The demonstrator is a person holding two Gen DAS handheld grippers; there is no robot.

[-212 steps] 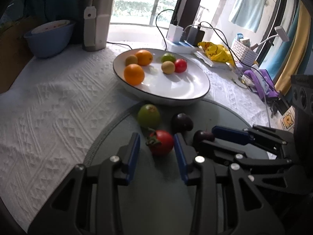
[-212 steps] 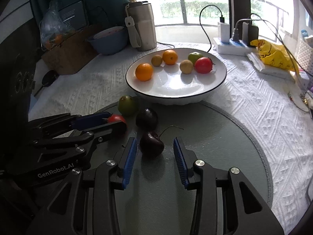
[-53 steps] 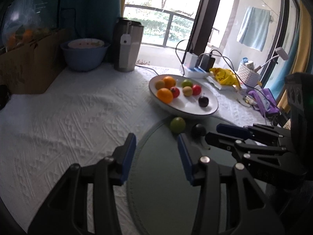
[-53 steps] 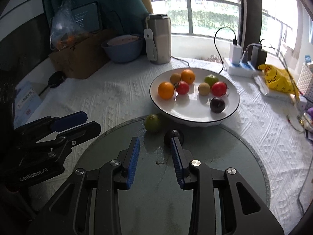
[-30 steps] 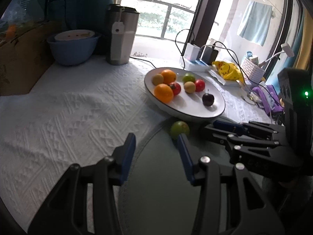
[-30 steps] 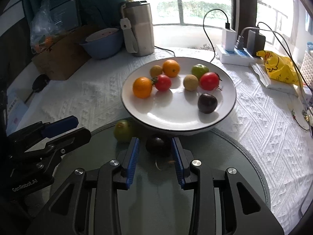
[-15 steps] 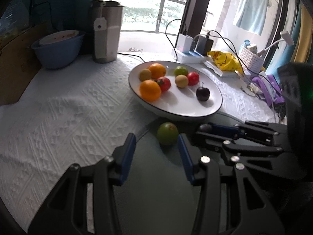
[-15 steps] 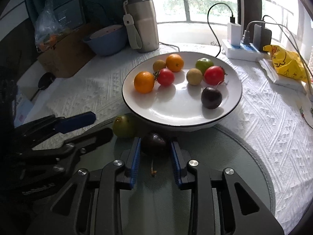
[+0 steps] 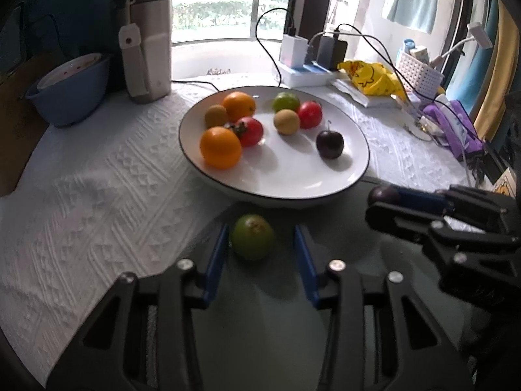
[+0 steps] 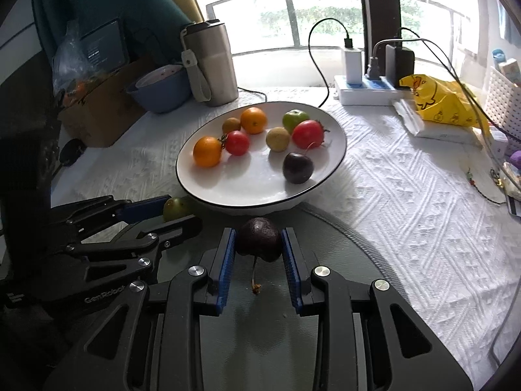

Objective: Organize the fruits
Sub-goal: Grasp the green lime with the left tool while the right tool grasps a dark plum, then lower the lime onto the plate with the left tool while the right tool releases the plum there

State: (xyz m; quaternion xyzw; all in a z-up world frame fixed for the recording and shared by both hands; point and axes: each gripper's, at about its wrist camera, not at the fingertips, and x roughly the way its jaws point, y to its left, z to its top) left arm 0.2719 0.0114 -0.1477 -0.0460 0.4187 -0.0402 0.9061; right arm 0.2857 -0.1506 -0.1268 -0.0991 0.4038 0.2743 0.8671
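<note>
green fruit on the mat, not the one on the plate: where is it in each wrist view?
Left wrist: green fruit at lower centre, between the open fingers of the left hand-held gripper.
Right wrist: the same fruit at middle left, partly hidden behind the left hand-held gripper's fingers.
Shared landmark: the white plate, just beyond the fruit in both views.
</note>
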